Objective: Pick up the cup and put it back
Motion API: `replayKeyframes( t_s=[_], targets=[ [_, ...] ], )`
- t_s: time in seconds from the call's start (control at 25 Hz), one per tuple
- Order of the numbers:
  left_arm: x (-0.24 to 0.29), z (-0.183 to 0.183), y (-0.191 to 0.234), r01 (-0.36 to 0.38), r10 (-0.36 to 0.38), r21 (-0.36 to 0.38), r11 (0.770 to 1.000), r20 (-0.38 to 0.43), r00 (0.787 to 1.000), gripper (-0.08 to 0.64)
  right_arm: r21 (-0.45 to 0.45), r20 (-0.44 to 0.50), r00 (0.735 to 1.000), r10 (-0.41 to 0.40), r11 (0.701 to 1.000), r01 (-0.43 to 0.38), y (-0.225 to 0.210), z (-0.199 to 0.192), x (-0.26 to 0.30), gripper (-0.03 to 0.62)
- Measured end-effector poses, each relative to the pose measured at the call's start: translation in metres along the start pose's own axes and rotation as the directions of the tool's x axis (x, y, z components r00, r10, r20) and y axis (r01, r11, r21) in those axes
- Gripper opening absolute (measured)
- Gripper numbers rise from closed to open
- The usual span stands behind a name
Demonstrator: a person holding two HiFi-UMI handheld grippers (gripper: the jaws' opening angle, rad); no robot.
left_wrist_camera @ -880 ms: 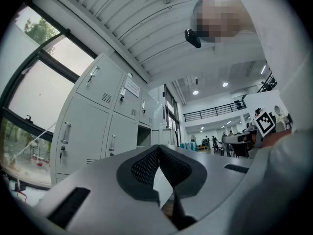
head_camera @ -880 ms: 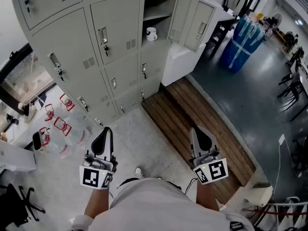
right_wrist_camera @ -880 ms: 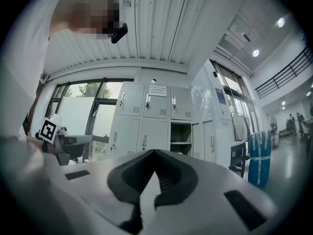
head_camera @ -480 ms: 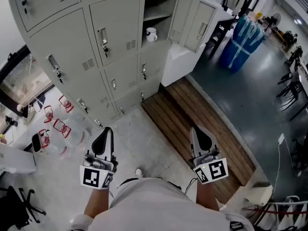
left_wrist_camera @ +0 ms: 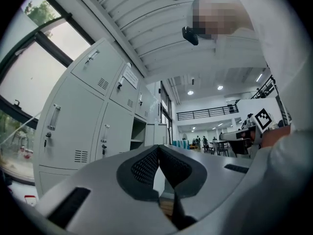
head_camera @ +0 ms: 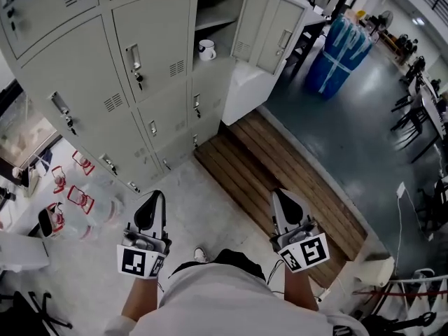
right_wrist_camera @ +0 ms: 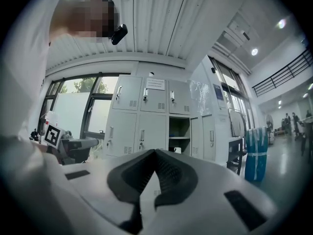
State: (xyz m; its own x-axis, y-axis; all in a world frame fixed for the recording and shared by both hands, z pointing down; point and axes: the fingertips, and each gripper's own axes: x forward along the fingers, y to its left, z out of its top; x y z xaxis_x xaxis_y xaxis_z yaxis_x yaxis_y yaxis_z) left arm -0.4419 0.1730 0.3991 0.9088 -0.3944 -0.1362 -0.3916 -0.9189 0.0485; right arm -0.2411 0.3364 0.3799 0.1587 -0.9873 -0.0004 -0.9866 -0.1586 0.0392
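Observation:
A white cup [head_camera: 206, 49] with a dark mark stands on a shelf inside the open locker compartment [head_camera: 218, 21], far from both grippers; in the right gripper view the cup [right_wrist_camera: 176, 150] shows small inside that same compartment. My left gripper [head_camera: 155, 197] is held low near the person's body, jaws shut and empty, pointing at the locker bank. My right gripper [head_camera: 278, 194] is level beside it over the wooden slats, jaws shut with nothing between them. The left gripper [left_wrist_camera: 158, 150] and right gripper [right_wrist_camera: 155, 152] tips meet in their own views.
A grey locker bank [head_camera: 105, 61] fills the upper left, with one door [head_camera: 269, 23] swung open. A wooden slatted platform [head_camera: 280, 170] lies before it. Blue wrapped barrels [head_camera: 336, 56] stand further back. Red-framed items [head_camera: 70, 198] sit on the floor at left.
The head view has shifted, so the lockers and the cup sit slightly further left and higher in the picture. Both grippers keep their pose, shut and side by side.

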Motion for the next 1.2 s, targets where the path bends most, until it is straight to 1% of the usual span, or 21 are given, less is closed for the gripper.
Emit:
replayKeyframes(
  t_s=[0.08,0.24,0.36,0.48,0.64,0.84,0.92,1.0,1.12,1.2],
  targets=[
    [0.008,-0.008,0.002,0.022,-0.022,-0.005,1.000,-0.008,1.000,0.022,0.001,-0.015,1.000,-0.014,1.000,0.014,-0.001,-0.007,0.004,0.017],
    [0.015,-0.021,0.005,0.050,-0.052,-0.048,0.998,-0.029,0.998,0.023,0.009,-0.038,0.999,-0.038,0.999,0.039,0.000,-0.014,0.005,0.017],
    [0.028,-0.022,0.004,0.077,-0.079,-0.041,0.996,-0.033,0.996,0.023,0.018,-0.031,0.998,-0.058,0.998,0.058,-0.010,-0.013,0.011,0.017],
    [0.046,-0.021,0.007,0.078,-0.079,-0.033,0.996,-0.032,0.996,0.022,0.022,-0.024,0.998,-0.057,0.998,0.058,-0.024,-0.013,0.023,0.017],
    [0.077,-0.027,0.008,0.059,-0.060,-0.020,0.998,-0.048,0.997,0.023,0.037,-0.022,0.999,-0.034,0.999,0.035,-0.054,-0.021,0.048,0.017],
    [0.136,-0.049,0.000,0.027,-0.028,-0.015,1.000,-0.083,0.996,0.022,0.054,-0.020,1.000,0.021,0.998,-0.020,-0.117,-0.036,0.097,0.017],
    [0.172,-0.063,-0.007,0.030,-0.030,-0.008,1.000,-0.102,0.994,0.022,0.061,-0.013,0.999,0.050,0.997,-0.049,-0.151,-0.045,0.121,0.017],
    [0.213,-0.074,-0.016,0.024,-0.026,-0.015,1.000,-0.127,0.992,0.021,0.079,-0.025,0.996,0.086,0.993,-0.084,-0.189,-0.056,0.146,0.017],
    [0.289,-0.071,-0.026,0.001,0.001,0.015,1.000,-0.136,0.991,0.022,0.099,-0.011,0.989,0.147,0.984,-0.146,-0.252,-0.050,0.192,0.017],
    [0.338,-0.062,-0.032,-0.050,0.052,0.023,0.999,-0.129,0.990,0.021,0.108,0.003,0.980,0.197,0.975,-0.197,-0.293,-0.039,0.220,0.017]
  ],
)
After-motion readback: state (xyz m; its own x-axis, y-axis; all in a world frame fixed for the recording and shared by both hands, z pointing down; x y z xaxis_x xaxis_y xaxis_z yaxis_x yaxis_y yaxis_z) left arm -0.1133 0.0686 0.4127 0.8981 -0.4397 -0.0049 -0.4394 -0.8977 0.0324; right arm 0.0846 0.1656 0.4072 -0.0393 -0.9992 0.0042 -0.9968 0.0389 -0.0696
